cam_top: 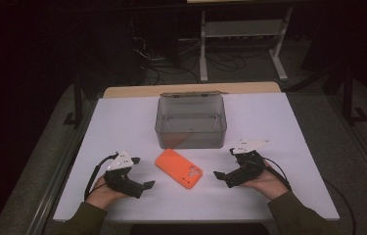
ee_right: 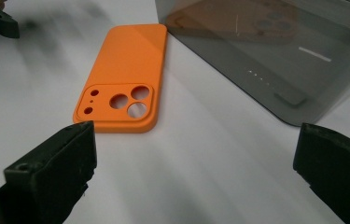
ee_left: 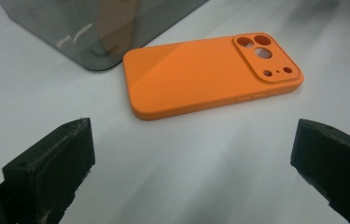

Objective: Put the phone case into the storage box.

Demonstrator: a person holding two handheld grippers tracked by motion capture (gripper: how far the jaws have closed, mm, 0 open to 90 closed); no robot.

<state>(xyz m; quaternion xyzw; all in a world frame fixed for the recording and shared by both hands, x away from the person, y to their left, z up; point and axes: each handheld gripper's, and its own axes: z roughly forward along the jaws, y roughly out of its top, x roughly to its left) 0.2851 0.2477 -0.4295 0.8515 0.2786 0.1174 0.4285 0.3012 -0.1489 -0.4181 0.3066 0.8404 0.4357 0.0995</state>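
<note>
Near the tabletop's front edge, my left gripper (cam_top: 142,172) and right gripper (cam_top: 223,163) both rest with jaws spread wide, holding nothing. Between them lies the orange phone case (cam_top: 178,168), back up, untouched. Just beyond it stands the smoky clear box (cam_top: 191,122), at mid-table.

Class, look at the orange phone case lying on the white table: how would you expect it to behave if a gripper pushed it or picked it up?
The orange phone case lies flat with its back up, so a push would probably slide it, not roll or tip it. It looks thin and hollow, so likely light. Its matte, rounded edges suggest soft material that may flex if pinched at one end.
</note>
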